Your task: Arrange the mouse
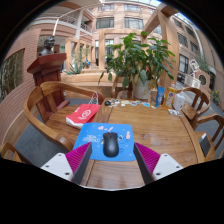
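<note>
A black computer mouse [110, 145] lies on a blue mouse mat [106, 138] on a wooden table [160, 128]. My gripper [112, 160] is just short of the mouse, with its magenta pads [80, 157] spread wide to either side of the mat's near edge. The fingers are open and hold nothing. The mouse sits just ahead of them, near the middle of the gap, untouched.
A red book [83, 114] lies on the table to the left of the mat. A potted green plant [140, 60] stands at the table's far side. Wooden chairs [45, 100] ring the table, one on the left and others on the right [200, 105].
</note>
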`<state>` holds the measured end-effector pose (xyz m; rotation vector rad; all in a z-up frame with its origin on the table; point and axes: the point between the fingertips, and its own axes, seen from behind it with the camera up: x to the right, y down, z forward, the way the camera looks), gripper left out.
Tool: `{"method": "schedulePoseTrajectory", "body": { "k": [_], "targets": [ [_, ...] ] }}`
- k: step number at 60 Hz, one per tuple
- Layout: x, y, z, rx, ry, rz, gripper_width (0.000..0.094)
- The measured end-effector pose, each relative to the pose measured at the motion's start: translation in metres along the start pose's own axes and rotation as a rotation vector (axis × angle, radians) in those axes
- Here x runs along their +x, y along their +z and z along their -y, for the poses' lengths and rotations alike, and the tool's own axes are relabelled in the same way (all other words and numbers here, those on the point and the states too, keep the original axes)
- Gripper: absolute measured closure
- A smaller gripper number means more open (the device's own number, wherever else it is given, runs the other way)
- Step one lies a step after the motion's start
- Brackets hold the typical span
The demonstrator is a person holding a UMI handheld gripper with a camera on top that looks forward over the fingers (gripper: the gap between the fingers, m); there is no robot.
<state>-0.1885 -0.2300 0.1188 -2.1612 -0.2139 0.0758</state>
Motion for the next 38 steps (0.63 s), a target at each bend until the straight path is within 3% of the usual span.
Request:
{"method": "schedulePoseTrajectory", "body": {
  "k": [17,38],
  "targets": [
    [-0.017,-0.079,-0.022,0.021,-0.03,-0.005,0.0081],
    [-0.029,-0.1,-0.03,0.03,-0.029,-0.002,0.0081]
  ]
}}
